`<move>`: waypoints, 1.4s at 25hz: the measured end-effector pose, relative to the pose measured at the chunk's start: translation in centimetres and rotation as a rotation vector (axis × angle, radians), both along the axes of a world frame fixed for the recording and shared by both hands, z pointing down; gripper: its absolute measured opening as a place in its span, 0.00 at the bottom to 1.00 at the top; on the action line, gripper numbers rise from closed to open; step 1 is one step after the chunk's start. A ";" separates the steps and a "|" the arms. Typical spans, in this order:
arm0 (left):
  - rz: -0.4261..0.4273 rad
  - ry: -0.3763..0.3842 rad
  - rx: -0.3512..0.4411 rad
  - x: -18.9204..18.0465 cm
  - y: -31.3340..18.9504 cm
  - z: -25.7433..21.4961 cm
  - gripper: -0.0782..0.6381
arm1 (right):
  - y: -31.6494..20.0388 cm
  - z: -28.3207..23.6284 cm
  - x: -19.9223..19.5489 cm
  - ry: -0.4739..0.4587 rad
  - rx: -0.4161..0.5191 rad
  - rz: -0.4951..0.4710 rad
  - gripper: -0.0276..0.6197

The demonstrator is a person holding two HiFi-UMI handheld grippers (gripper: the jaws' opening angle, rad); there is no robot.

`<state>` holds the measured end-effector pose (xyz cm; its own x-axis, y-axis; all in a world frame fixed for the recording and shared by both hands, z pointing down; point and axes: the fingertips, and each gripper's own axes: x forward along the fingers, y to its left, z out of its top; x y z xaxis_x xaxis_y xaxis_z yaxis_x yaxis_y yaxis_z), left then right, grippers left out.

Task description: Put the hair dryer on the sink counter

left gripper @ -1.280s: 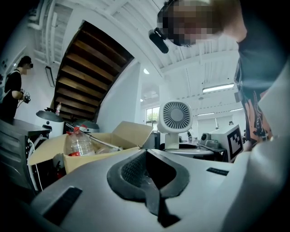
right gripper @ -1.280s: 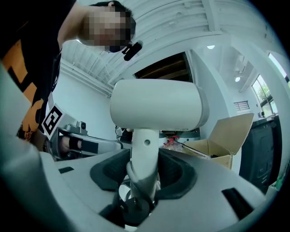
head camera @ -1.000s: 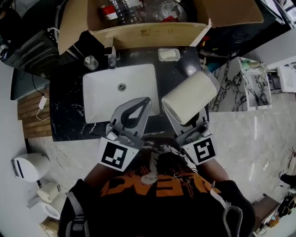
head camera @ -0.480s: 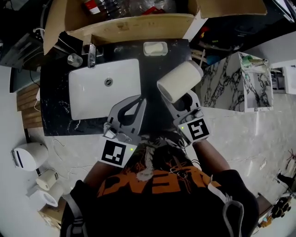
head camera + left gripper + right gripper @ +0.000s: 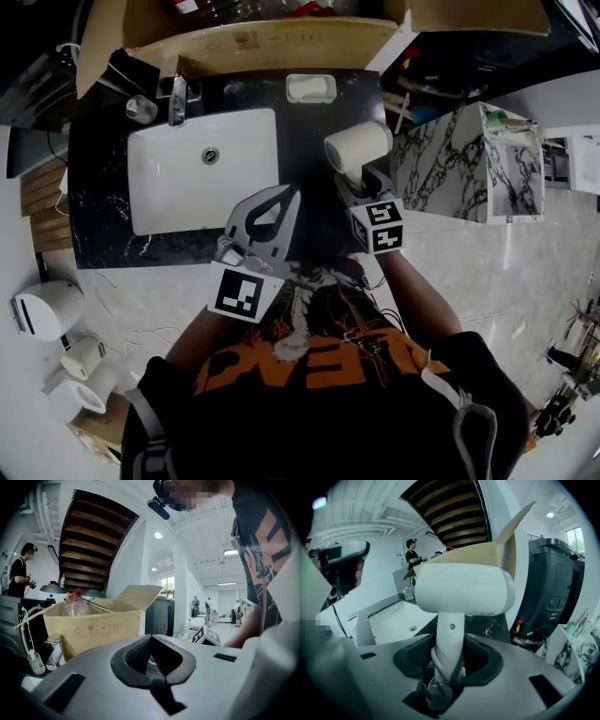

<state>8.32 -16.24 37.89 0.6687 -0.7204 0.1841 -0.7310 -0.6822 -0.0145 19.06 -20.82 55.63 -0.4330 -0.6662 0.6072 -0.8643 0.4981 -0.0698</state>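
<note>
A cream hair dryer (image 5: 356, 147) hangs over the black sink counter (image 5: 309, 122), to the right of the white basin (image 5: 202, 169). My right gripper (image 5: 360, 181) is shut on its handle. In the right gripper view the dryer's barrel (image 5: 464, 590) lies crosswise above the jaws, with the handle and wound cord clamped in my right gripper (image 5: 450, 656). Whether the dryer touches the counter I cannot tell. My left gripper (image 5: 289, 194) hovers at the counter's front edge beside the basin, shut and empty, as my left gripper (image 5: 154, 663) also shows in its own view.
A soap dish (image 5: 311, 88) and a faucet (image 5: 176, 98) sit at the counter's back. Behind stands an open cardboard box (image 5: 281, 42) with plastic bottles. A marbled white cabinet (image 5: 441, 159) flanks the counter's right side. Paper rolls (image 5: 80, 366) lie on the floor, lower left.
The right gripper has sunk toward the counter with the hair dryer, which now looks smaller and farther away. The left gripper has dropped a little and edged forward.
</note>
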 end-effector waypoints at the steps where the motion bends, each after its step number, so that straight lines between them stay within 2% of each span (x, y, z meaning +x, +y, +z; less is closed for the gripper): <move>1: 0.000 0.016 -0.007 0.2 0.2 0.1 0.14 | -0.1 0.7 0.3 0.024 -0.030 0.006 0.35; 3: -0.006 0.037 -0.017 0.3 0.3 0.4 0.14 | -0.3 1.6 0.3 0.060 -0.077 0.004 0.35; 7: -0.005 0.008 -0.011 -0.1 0.5 1.0 0.14 | -1.1 3.2 -0.3 0.114 -0.131 -0.020 0.35; 12: -0.015 0.026 -0.012 -0.3 0.7 1.6 0.14 | -2.0 5.7 -0.3 0.187 -0.192 -0.037 0.35; 16: -0.019 0.007 -0.048 -0.2 0.7 2.9 0.14 | -2.5 7.1 -0.6 0.232 -0.221 -0.068 0.35; 19: -0.044 0.001 -0.101 -0.5 0.2 4.6 0.14 | -2.6 7.7 -0.8 0.264 -0.228 -0.093 0.35; 25: -0.052 -0.080 -0.189 -0.5 -0.9 8.9 0.14 | -2.7 8.3 -1.1 0.281 -0.230 -0.109 0.36; 35: -0.024 -0.198 -0.457 1.5 -1.4 17.9 0.14 | -3.1 9.0 -1.0 0.313 -0.218 -0.123 0.36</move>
<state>9.81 -17.65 55.78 0.5731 -0.5513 0.6063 -0.7603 -0.6338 0.1424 18.03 -23.88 64.65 -0.2731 -0.4619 0.8438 -0.7950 0.6022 0.0724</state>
